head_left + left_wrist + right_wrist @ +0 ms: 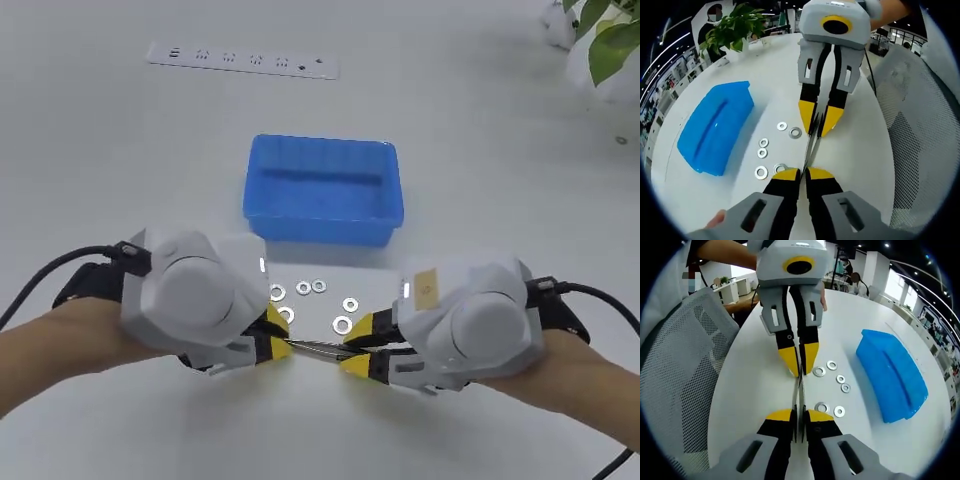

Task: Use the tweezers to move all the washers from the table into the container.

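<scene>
- A long white power strip [240, 59] lies flat at the far left of the white surface [120, 160], well apart from everything else.
- The left tongs [277, 338], grey-bodied with yellow tips, are at the near left and point right. Their tips are pressed together on one end of the slim silver metal tweezers [318, 347].
- The tweezers stretch left to right between the two tools, just above the surface, and each end is pinched by one pair of tips.
- Six flat silver metal washers [342, 325] lie loose on the surface just beyond the tweezers. Three sit in a short row on the far side, two more to the right, and one just beside the left tips.
- The blue rectangular plastic container [320, 222] stands beyond the washers in the centre, open side up, with no washer visible inside.
- The right tongs [358, 346], at the near right, point left towards the left pair. Their yellow tips are clamped on the other end of the tweezers.
- Green leaves of a potted plant [610, 40] show at the far right corner.
</scene>
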